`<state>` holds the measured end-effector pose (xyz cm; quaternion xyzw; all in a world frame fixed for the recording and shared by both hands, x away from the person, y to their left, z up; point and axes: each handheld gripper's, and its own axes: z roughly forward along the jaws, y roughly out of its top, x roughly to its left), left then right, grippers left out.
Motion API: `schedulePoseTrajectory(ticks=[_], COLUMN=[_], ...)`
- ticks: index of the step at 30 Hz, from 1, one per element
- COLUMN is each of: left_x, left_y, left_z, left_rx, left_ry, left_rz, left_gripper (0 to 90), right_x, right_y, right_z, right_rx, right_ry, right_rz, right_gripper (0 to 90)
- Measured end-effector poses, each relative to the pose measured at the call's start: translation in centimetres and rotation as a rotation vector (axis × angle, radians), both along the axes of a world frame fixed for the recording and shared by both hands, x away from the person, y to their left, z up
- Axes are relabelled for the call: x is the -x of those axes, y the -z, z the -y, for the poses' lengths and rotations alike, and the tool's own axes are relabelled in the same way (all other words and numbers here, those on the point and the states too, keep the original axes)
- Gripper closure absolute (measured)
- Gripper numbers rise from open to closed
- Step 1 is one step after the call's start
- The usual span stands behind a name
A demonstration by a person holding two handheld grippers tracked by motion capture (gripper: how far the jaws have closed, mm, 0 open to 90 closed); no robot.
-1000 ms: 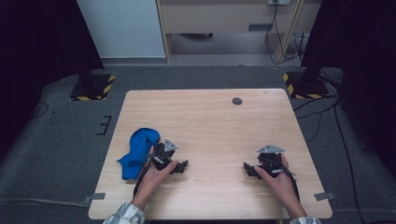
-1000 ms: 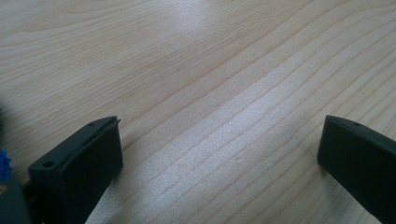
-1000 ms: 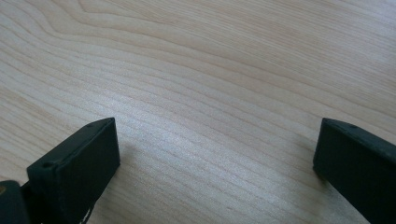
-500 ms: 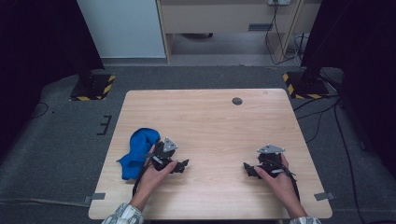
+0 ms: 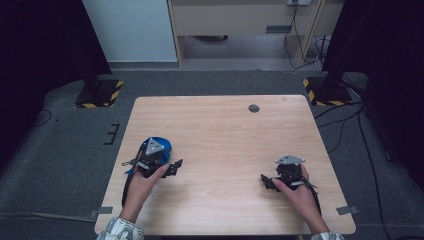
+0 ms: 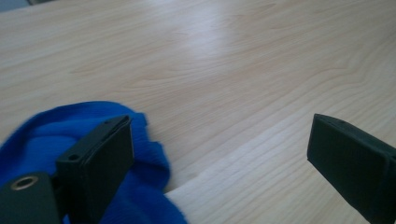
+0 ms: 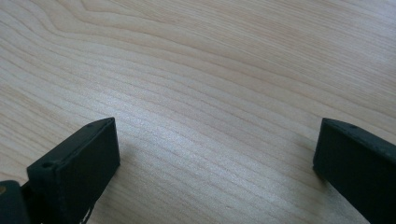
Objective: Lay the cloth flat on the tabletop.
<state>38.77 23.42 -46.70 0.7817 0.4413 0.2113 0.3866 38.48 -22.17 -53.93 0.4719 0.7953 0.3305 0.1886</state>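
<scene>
High view: a person is holding the left gripper [image 5: 172, 167] at the table's [image 5: 220, 125] near-left part, over a blue cloth [image 5: 162, 143] that is lying bunched beneath it, mostly covered by the tool. The right gripper [image 5: 265, 181] is resting at the near-right, well apart from the cloth, with bare wood around it. A small dark disc [image 5: 254, 108] is lying near the far edge.

Left gripper view: the jaws are standing wide apart, released. The cloth [image 6: 56, 130] is lying behind and beside the left-hand jaw, reaching partway into the gap; nothing is being pinched.

Right gripper view: the jaws are likewise spread wide, with nothing between them but wood grain.

Progress, as a judgement: the work is looking barely begun. The cloth is not yet grasped; closing on an edge and handling it are left.
</scene>
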Motion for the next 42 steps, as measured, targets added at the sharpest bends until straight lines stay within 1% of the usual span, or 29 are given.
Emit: schedulePoseTrajectory(ticks=[1,2,4,6,7,10,13,15,16,17,18,20,22,23,25,27,28,29,30,31,32,33,34,37,39,42], left_x=[0.0,0.0,-0.1,-0.1,-0.2,-0.2,-0.2,-0.3,-0.3,-0.5,-0.5,-0.7,-0.9,-0.9,-1.1,-1.3,-1.3,-1.4,-1.4,-1.4,-1.5,-1.6,-1.7,-1.8,-1.8,-1.8], left_y=[0.0,-0.2,-0.3,-0.3,-0.4,-0.5,-0.4,-0.1,-0.1,0.3,0.3,1.2,1.8,2.2,2.8,3.4,3.4,4.0,4.2,4.2,4.7,4.9,5.1,5.5,5.4,5.3], left_z=[0.0,-0.7,-1.4,-1.7,-2.4,-3.4,-4.1,-4.4,-4.4,-4.6,-4.6,-4.8,-5.0,-5.1,-5.5,-5.7,-5.7,-5.9,-5.9,-5.9,-5.9,-5.9,-6.0,-6.1,-6.4,-6.6], left_rx=[0.0,-0.007,0.014,0.014,0.014,-0.001,-0.029,-0.054,-0.054,-0.067,-0.067,-0.089,-0.101,-0.1,-0.08,-0.094,-0.094,-0.122,-0.121,-0.121,-0.121,-0.126,-0.125,-0.116,-0.116,-0.108], left_ry=[0.0,-0.018,-0.029,-0.036,-0.058,-0.089,-0.115,-0.124,-0.124,-0.121,-0.121,-0.122,-0.12,-0.117,-0.106,-0.115,-0.115,-0.115,-0.111,-0.111,-0.104,-0.105,-0.104,-0.099,-0.106,-0.118], left_rz=[0.0,0.005,0.002,0.002,0.004,0.006,0.008,0.001,0.001,-0.01,-0.01,-0.028,-0.047,-0.056,-0.079,-0.093,-0.093,-0.104,-0.112,-0.112,-0.133,-0.139,-0.148,-0.165,-0.164,-0.158], left_gripper=[6.5,6.5,6.5,6.5,6.5,6.4,6.1,6.0,5.9,5.7,5.6,5.3,5.3,5.3,5.7,5.8,6.1,6.1,6.1,6.0,6.1,6.7,7.7,14.9,23.4,39.6], right_x=[0.0,0.0,0.0,0.0,0.0,0.0,0.0,0.0,0.0,0.0,0.0,0.0,0.0,0.0,0.0,0.0,0.0,0.0,0.0,0.0,0.0,0.0,0.0,0.0,0.0,0.0], right_y=[0.0,0.0,0.0,0.0,0.0,0.0,0.0,0.0,0.0,0.0,0.0,0.0,0.0,0.0,0.0,0.0,0.0,0.0,0.0,0.0,0.0,0.0,0.0,0.0,0.0,0.0], right_z=[0.0,0.0,0.0,0.0,0.0,0.0,0.0,0.0,0.0,0.0,0.0,0.0,0.0,0.0,0.0,0.0,0.0,0.0,0.0,0.0,0.0,0.0,0.0,0.0,0.0,0.0], right_rx=[0.0,0.0,0.0,0.0,0.0,0.0,0.0,0.0,0.0,0.0,0.0,0.0,0.0,0.0,0.0,0.0,0.0,0.0,0.0,0.0,0.0,0.0,0.0,0.0,0.0,0.0], right_ry=[-0.001,-0.001,-0.001,-0.001,-0.001,-0.001,-0.001,-0.002,-0.002,-0.001,-0.001,-0.001,0.0,-0.001,-0.002,-0.001,-0.001,-0.001,-0.001,-0.001,-0.001,-0.001,-0.001,-0.001,-0.001,-0.001], right_rz=[0.0,0.0,0.0,0.0,0.0,0.0,0.0,0.0,0.0,0.0,0.0,0.0,0.0,0.0,0.0,0.0,0.0,0.0,0.0,0.0,0.0,0.0,0.0,0.0,0.0,0.0], right_gripper=[0.6,0.5,0.5,0.5,0.5,0.5,0.5,0.5,0.5,0.5,0.5,0.5,0.5,0.5,0.5,0.5,0.5,0.5,0.5,0.5,0.5,0.6,0.5,0.5,0.5,0.5])
